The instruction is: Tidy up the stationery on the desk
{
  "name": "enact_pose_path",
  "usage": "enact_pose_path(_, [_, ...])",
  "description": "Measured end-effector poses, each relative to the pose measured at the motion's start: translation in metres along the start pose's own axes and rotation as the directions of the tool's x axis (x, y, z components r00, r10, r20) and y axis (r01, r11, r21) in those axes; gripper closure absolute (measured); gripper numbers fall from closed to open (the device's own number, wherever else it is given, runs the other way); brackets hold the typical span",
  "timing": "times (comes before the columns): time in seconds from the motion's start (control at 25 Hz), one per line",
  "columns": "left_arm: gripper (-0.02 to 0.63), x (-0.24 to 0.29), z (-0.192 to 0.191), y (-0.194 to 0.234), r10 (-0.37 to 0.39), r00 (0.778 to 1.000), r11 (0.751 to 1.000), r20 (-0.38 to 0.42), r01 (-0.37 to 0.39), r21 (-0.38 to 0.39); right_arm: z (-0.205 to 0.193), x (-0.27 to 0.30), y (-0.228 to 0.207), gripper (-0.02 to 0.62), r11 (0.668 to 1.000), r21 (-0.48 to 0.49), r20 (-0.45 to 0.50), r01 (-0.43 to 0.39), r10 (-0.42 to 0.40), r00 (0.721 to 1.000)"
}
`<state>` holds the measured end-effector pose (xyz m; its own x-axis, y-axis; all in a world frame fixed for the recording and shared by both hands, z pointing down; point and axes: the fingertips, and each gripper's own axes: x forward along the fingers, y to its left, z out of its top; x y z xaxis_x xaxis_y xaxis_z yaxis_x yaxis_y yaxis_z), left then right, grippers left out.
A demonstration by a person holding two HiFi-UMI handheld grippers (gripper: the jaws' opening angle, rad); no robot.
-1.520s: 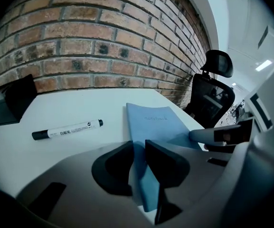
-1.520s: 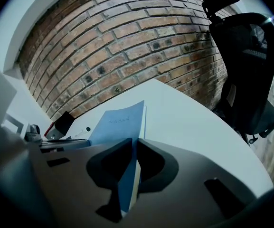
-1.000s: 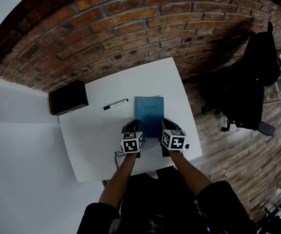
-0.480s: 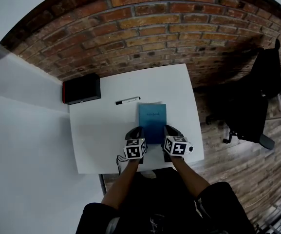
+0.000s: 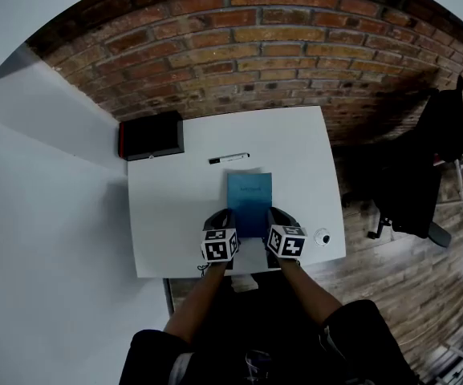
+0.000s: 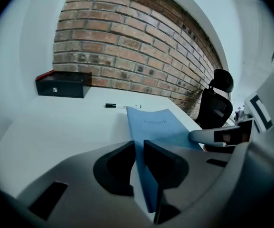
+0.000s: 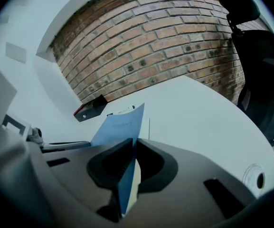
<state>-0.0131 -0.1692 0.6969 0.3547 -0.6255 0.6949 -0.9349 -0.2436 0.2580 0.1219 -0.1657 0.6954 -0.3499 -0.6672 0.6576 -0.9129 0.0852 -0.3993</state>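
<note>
Since a second ago the notebook [image 5: 249,203] has slid toward frame left relative to the pen [image 5: 229,158], which now lies just above its upper left corner instead of well off to its side. We hold the book by its near end at mid-frame on the desk [image 5: 175,215]. The left gripper [image 5: 222,217] has just been closing its jaws on the left edge, and they pinch it now. The right gripper [image 5: 277,216] is clamped on the right edge.

To do this well, we judge that both hands should travel together and level, since one lagging hand would twist the book. We would also keep the far edge clear of the pen and set the book down square to the desk.

The cover is matte blue and soft, and it bows between the grips. The right gripper view shows a cream page block under it. The pen is a thin white barrel with a black cap. At upper left sits a black box [image 5: 152,135] with a red edge, hard and boxy. The desk is smooth white.
</note>
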Motion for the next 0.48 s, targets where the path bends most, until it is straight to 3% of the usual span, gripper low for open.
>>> enact_pose_path(0.48, [0.537,-0.055,-0.02,0.06,0.054,0.998,0.996,0.029,-0.052,-0.066,-0.026,0.003,0.077,0.552,0.996,-0.071,-0.031,-0.057,0.055,0.998])
